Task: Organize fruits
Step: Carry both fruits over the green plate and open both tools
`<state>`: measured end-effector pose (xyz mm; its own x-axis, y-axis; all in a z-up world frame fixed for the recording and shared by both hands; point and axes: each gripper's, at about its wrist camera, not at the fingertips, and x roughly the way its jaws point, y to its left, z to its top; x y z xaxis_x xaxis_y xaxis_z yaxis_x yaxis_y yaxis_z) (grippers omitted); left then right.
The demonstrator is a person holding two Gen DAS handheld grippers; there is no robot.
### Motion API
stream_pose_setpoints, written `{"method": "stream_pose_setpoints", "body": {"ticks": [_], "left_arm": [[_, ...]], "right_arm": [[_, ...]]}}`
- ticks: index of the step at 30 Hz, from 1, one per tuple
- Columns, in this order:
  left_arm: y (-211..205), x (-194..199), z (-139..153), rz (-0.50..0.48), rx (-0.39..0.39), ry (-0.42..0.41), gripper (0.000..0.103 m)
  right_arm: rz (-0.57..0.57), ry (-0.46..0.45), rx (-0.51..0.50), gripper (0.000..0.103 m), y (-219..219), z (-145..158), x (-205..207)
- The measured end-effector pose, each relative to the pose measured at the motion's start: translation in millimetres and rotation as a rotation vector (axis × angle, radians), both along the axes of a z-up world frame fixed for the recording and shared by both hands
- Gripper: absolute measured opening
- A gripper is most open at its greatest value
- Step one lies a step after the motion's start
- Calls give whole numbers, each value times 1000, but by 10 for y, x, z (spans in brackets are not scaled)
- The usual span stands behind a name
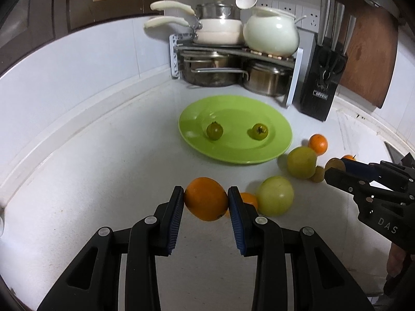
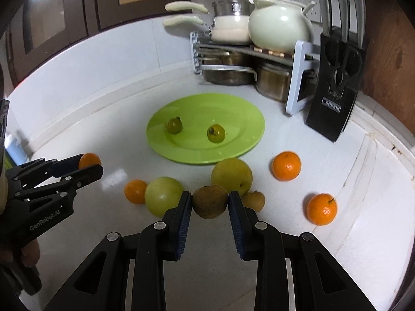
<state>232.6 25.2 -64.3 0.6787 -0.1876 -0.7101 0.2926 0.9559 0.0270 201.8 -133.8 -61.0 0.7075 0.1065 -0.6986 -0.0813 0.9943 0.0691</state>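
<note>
Your left gripper [image 1: 206, 198] is clamped on an orange [image 1: 206, 198], both blue pads pressed to its sides, the fruit lifted clear of the white counter [image 1: 103, 181]. Your right gripper [image 2: 210, 200] pinches a brown kiwi [image 2: 210, 201] the same way, jaws closed narrow around it (whether it rides off the surface, you can't tell from here).

Green plate [image 2: 241, 145] sits mid-counter, ahead of both grippers. Two small greenish tomatoes on it, well apart: one to the left [image 2: 174, 125], one nearer the centre [image 2: 216, 133].

Loose fruit on the counter in front of the plate:
- pale green apple [image 2: 164, 195], touching a small orange [image 2: 135, 191] on its left
- yellow-green pear [image 2: 231, 176] just behind the held kiwi
- second kiwi [image 2: 254, 201] tucked at the pear's right
- two more oranges off to the right, one near the plate [image 2: 286, 165], one closer with a stem [image 2: 322, 209]

Back corner: a rack [image 1: 294, 77] stacked with pots, a knife block [image 1: 321, 88] beside it.
</note>
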Motion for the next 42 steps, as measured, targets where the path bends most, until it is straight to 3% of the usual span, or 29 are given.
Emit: {"method": "stream_pose_setpoints", "body": {"ticks": [13,23,32,42], "left_arm": [[-110,-69,341,-19,-29,-79,35],[-280,138,534,-40,-45,-131,35],[-382,457,653,-51,-48,-162,35],[-560,928,686,-76,-24,-163,35]], "right_arm": [[32,-95,33,31,-79,344,-31],[62,-154,38,31,-147,571,157],[94,-174,38,31,-224,721,519],[135,-125,36,31,-291,795,1091]]}}
